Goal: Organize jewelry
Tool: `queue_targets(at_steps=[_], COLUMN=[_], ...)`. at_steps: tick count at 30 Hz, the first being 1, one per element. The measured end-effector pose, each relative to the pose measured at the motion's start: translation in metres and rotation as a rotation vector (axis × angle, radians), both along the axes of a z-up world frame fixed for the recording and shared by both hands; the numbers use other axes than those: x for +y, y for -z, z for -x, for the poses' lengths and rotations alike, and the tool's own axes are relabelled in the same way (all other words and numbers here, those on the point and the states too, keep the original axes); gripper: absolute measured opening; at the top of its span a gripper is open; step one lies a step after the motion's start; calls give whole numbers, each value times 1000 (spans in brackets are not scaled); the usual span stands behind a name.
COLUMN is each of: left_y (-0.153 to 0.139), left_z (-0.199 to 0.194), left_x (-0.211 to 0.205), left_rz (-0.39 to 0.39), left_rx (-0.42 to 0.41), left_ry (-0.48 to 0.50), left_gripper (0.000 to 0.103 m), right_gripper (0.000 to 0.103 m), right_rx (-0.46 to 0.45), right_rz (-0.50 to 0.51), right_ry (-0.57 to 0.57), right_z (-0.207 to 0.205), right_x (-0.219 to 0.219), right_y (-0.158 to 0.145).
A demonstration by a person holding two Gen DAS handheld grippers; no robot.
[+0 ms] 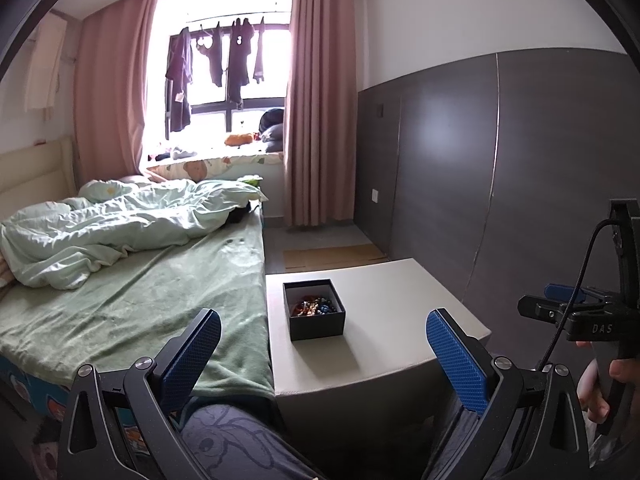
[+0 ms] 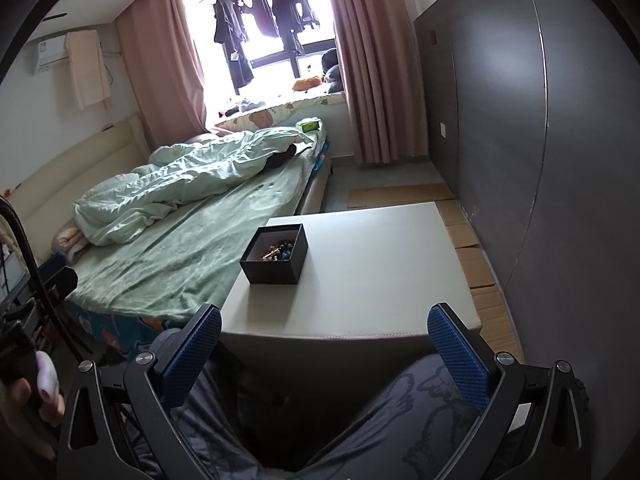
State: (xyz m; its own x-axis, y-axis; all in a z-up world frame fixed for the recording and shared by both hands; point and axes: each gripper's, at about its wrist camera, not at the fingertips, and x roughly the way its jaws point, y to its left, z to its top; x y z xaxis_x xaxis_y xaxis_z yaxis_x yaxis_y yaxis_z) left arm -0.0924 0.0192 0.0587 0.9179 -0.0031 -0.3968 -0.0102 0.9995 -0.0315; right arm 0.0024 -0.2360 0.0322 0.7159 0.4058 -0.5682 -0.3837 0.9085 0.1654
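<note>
Here the right gripper (image 1: 568, 300) body reads "DAS", jaws spread.

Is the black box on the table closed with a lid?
No, the black box on the table is open at the top, and the beaded jewelry lies visible inside it.

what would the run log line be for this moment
stage: before first grasp | left gripper: open, empty | right gripper: open, empty | black box: lid off, on white table, beaded jewelry inside
</note>
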Motion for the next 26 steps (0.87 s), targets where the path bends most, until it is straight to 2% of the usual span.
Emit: queue_targets(at_steps=[15, 26], left_y=[2, 1], left_z=[-2, 2], left_x=[5, 2], left_rz=[20, -4], left_rx=[4, -17], left_ry=[-23, -35], left_gripper=[103, 103], right_gripper=[103, 103], right_rx=[-2, 1], right_rz=[-2, 8], right_ry=[7, 1], right_z=[0, -2], right_x=[-4, -2], right_y=[0, 0])
